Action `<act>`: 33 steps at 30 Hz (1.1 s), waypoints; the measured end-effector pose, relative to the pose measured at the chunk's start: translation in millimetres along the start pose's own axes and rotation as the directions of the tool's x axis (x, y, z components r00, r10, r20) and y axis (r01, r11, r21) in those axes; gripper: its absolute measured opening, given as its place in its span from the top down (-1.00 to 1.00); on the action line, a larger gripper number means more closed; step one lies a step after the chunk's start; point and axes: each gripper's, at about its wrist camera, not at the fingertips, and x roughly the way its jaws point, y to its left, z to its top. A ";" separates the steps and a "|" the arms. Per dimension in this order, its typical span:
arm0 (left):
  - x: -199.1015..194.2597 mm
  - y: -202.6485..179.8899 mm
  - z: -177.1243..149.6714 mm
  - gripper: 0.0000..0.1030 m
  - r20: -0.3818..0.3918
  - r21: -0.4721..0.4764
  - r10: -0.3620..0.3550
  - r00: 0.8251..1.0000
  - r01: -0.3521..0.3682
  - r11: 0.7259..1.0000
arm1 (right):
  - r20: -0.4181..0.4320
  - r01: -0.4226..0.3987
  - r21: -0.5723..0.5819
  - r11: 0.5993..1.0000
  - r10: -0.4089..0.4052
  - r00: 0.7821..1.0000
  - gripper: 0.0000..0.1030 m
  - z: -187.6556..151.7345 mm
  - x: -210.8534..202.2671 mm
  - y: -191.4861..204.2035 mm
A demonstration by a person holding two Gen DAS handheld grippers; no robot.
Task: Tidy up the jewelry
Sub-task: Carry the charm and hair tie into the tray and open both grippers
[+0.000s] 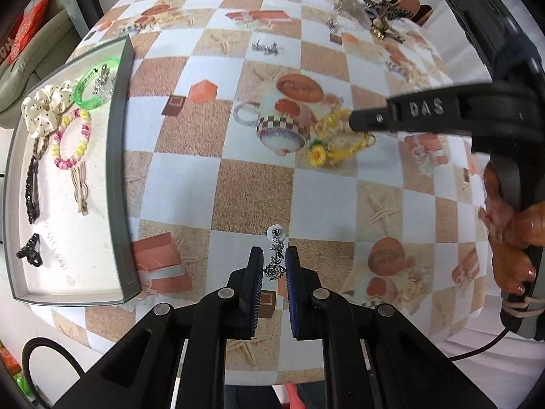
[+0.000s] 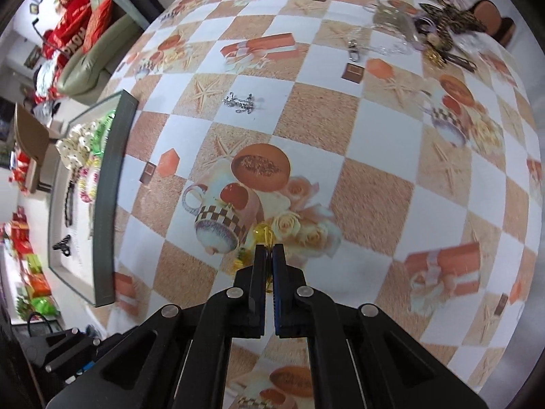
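Jewelry is split three ways rn: two pieces in our grippers, a few sorted in the tray, the rest loose on the table. Left gripper [image 1: 276,264] is clamped on a silver dangly earring [image 1: 275,262], which hangs between the pads w/ its round stud end sticking out past the tips. Right gripper [image 2: 269,255] is pinched tight on a yellow beaded piece [image 2: 263,232]; in the left wrist view more of it shows, a yellow strand w/ a small flower [image 1: 318,153] trailing under the tips, prob still brushing the tablecloth.

The grey tray [image 1: 117,156] sits to the left, holding a green bangle [image 1: 93,90], a polka-dot scrunchie [image 1: 44,110], a pink-yellow bead bracelet [image 1: 71,139], clips and a black claw clip [image 1: 29,254]. Another silver piece [image 2: 240,101] lies alone mid-table; a tangled pile [image 2: 432,34] waits at the far right corner.

We judge the step as carry-to-tray. To do it well: keep both grips firm, as the earring is thin and could slip sideways. Lift the yellow strand fully clear before moving across so it doesn't drag or snag. Take one hand in at a time over the tray wall, and set each piece in a bare spot, e.g. the near end, not atop the bracelet.
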 end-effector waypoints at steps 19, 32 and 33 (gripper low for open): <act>-45.9 1.7 3.5 0.65 0.048 0.016 0.017 0.999 -0.017 1.000 | 0.015 -0.089 0.089 0.992 0.088 0.996 0.95 -34.5 -41.0 -0.3; -77.1 13.8 6.2 0.65 0.102 -0.021 0.060 0.993 -0.058 0.998 | 0.046 -0.141 0.080 0.987 0.138 0.989 0.95 -39.5 -61.9 7.1; -78.5 15.2 5.8 0.65 0.105 -0.025 0.063 0.992 -0.061 0.998 | 0.048 -0.143 0.077 0.987 0.140 0.989 0.95 -39.5 -62.7 8.3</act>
